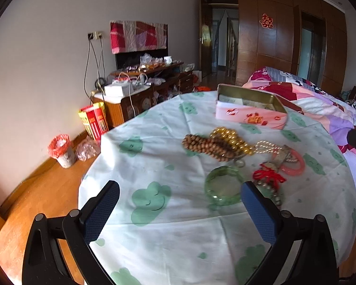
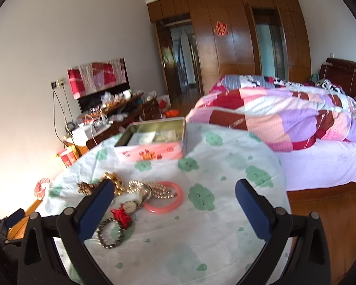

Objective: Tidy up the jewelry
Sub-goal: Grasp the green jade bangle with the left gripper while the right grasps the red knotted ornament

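Hovering over tabletop (image 1: pixel 168 244), left gripper (image 1: pixel 180 210) spread wide, empty; right gripper (image 2: pixel 174 210) likewise spread, empty. Jewelry heaped mid-cloth, open tin (image 1: pixel 251 105) beyond. Green bangle (image 1: pixel 223 185) nearest left gripper: rigid, slick, probably brittle; pinch across rim, gently. Wooden bead strand (image 1: pixel 207 146) and gold beads (image 1: pixel 232 139) limp, likely to drape and snag; grip bunched middle. Left view alone shows green bangle. Right view shows wristwatch (image 2: pixel 131 205), dark bead bracelet (image 2: pixel 110 232), pink bangle (image 2: pixel 165 197) plainly.

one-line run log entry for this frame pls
left gripper: open, empty | right gripper: open, empty | translucent green glass bangle: on cloth | open rectangular metal tin: behind jewelry | stage: pre-grasp
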{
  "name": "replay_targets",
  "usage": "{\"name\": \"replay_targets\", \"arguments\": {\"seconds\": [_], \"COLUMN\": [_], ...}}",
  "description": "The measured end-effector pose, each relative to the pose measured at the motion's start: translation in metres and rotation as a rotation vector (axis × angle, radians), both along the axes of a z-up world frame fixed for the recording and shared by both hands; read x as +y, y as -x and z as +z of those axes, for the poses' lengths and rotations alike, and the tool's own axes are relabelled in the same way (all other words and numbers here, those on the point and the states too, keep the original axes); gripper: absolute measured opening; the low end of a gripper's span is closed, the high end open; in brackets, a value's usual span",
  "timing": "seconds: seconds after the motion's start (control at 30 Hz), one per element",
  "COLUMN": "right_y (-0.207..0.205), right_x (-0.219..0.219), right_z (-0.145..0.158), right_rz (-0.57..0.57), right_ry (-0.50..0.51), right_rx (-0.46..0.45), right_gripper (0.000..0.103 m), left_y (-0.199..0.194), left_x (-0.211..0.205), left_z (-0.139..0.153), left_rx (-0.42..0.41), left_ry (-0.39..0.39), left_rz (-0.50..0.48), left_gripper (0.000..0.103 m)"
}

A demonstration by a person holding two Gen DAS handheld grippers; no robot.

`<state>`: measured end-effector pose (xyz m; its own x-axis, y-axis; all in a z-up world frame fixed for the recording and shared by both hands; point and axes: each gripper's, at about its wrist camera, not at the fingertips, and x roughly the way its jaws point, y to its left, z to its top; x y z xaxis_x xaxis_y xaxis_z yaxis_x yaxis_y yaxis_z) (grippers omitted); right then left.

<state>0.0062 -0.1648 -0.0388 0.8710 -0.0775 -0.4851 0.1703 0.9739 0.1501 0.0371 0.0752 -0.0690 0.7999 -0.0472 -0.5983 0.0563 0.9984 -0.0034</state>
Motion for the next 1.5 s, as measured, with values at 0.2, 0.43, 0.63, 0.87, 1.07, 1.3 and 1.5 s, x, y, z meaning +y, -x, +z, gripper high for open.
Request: {"name": "replay_targets", "arguments": {"seconds": [0.2, 0.43, 0.63, 0.87, 1.07, 1.3, 1.5], "right_y": [-0.025, -0.039, -0.056, -0.073, -0.086, -0.104, -0.095], "right_x": [-0.003, -0.020, -0.023, 0.004, 0.035, 0.045, 0.027], "right_z": [-0.023, -0.027, -0.042, -0.058, -0.056, -0.072, -0.039], "right_rz": [0.062, 0.053, 0.124, 0.308, 0.465, 0.488, 0.497], "right_ry": [-0.054, -0.064, -0.106, -0.130, -0.138, -0.142, -0.192], "right_rx": [0.117, 0.162, 0.226, 0.315, 0.348, 0.444, 0.327], "right_gripper": [0.080, 0.080, 0.077, 0.053, 0.052, 0.011, 0.010], "left_y": [-0.027, -0.067, -0.076, -0.078, -0.074, -0.064, -0.067], "left_x": [-0.010, -0.043, -0.044, -0.022, -0.014, -0.006, -0.003], "left_z": [-0.015, -0.039, -0.046, -0.045, -0.037, -0.012, 0.006], "left_rx": [0.082, 0.232, 0.240, 0.201, 0.161, 0.088, 0.046], "left_ry": [0.039, 0.046, -0.025, 0.064, 0.075, 0.098, 0.143], "left_rz": [-0.116, -0.199, -0.212, -0.234, -0.238, -0.257, -0.266], "left_gripper": [0.095, 0.095, 0.064, 0.019, 0.016, 0.016, 0.016]}}
